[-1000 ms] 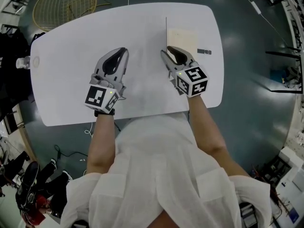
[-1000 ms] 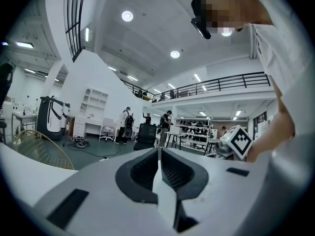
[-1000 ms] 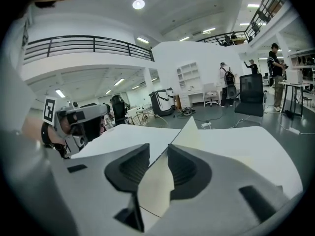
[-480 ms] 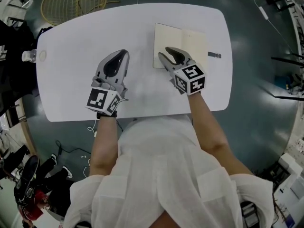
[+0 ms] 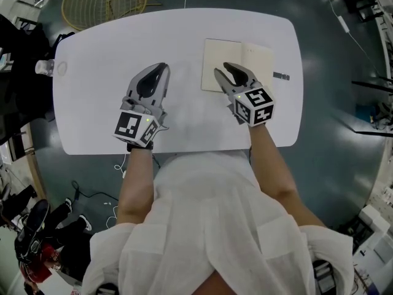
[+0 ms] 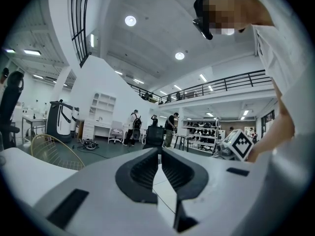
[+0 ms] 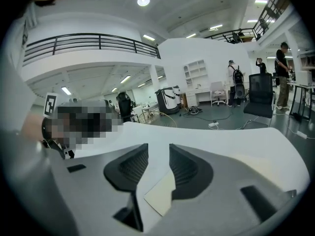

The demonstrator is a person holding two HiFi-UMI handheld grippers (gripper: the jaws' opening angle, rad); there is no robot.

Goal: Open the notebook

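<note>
A white desk (image 5: 104, 103) with rounded corners stands on a dark floor in a bright, high hall, where a railed gallery (image 6: 221, 85) runs along the far wall and several people (image 6: 134, 127) stand among shelves and workbenches. The notebook (image 5: 218, 60) lies open and flat on the desk's far right part, its cream pages facing up. The right tool (image 5: 222, 69), held in the person's right hand, is poised over the notebook's near edge and tilted downward. Its jaws have just been opening and now stand wide, gripping nothing, and a corner of a page shows beneath the gap. The left tool (image 5: 159, 67) is held level above bare desk, well apart from the notebook to its left, with its jaws drawn together at the tips and nothing between them. A small dark object (image 5: 280, 76) rests on the desk just right of the notebook. A yellow wire chair (image 5: 101, 2) sits on the floor beyond the desk's far left corner.
</note>
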